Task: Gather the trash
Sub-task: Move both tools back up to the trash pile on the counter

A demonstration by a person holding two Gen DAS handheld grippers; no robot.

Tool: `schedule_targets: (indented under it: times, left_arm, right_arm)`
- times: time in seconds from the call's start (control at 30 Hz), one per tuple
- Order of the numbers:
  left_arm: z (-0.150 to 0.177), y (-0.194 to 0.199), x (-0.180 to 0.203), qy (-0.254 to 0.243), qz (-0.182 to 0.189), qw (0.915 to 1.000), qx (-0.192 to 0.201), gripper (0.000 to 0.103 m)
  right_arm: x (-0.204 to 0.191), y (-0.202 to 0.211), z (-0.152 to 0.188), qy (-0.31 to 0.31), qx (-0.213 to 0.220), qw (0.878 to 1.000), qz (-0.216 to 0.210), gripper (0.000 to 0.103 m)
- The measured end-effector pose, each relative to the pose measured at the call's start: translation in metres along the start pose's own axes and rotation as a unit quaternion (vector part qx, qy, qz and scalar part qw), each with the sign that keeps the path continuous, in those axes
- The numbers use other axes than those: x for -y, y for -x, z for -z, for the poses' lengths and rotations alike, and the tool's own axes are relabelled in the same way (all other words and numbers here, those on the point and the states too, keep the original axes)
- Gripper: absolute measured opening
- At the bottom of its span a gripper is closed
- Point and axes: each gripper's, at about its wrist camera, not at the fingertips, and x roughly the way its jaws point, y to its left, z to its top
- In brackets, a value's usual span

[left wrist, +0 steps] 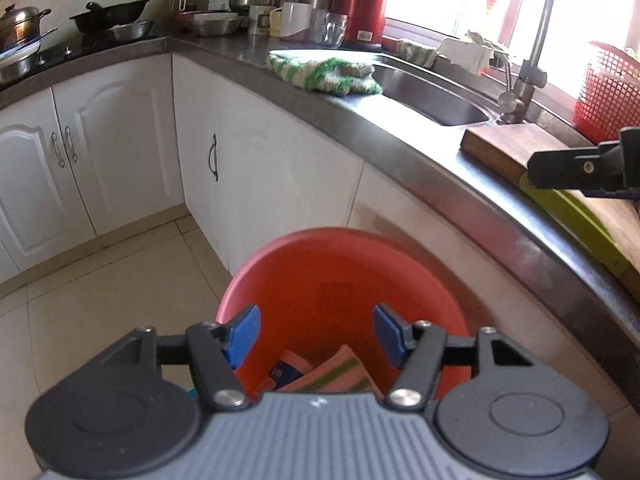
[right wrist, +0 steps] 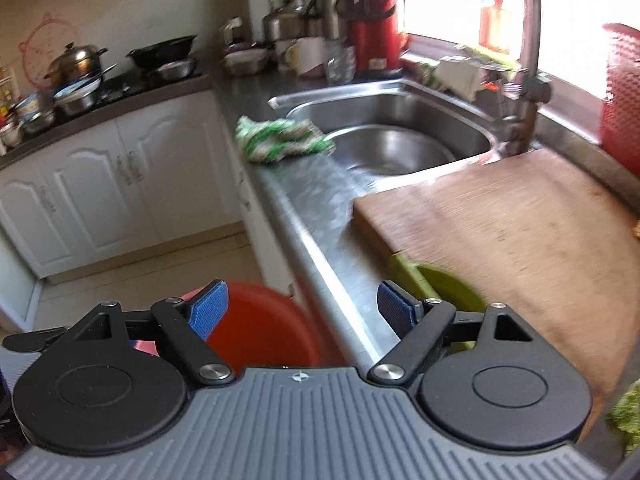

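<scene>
A red trash bin (left wrist: 344, 280) stands on the floor against the white cabinets. Inside it lie a pink packet with green stripes (left wrist: 340, 374) and a small orange and blue wrapper (left wrist: 284, 370). My left gripper (left wrist: 316, 334) hangs over the bin's mouth, open, with nothing between its blue pads. My right gripper (right wrist: 302, 312) is open wide above the counter's front edge, empty; the red bin (right wrist: 264, 320) shows below its left pad. Part of the right gripper (left wrist: 584, 166) reaches into the left wrist view over the cutting board.
A wooden cutting board (right wrist: 500, 224) lies on the steel counter with a green board (right wrist: 440, 284) under it. Beyond are the sink (right wrist: 392, 144), a tap (right wrist: 528, 80), a green-white cloth (right wrist: 280, 140), a red basket (left wrist: 608, 88), and pots on the stove (right wrist: 80, 68). Green scraps (right wrist: 628, 408) show at right.
</scene>
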Motion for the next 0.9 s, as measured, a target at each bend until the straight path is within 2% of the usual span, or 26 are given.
schedule_targets:
  times: [0.33, 0.9]
  left_arm:
    - [-0.011, 0.012, 0.024, -0.032, 0.021, 0.9992, 0.014, 0.066]
    - [-0.016, 0.034, 0.067, -0.072, 0.036, 0.9964, 0.028, 0.067]
  right_arm:
    - [0.037, 0.030, 0.006, -0.039, 0.031, 0.998, 0.047, 0.103]
    - [0.083, 0.055, 0.020, -0.099, 0.061, 0.989, 0.090, 0.103]
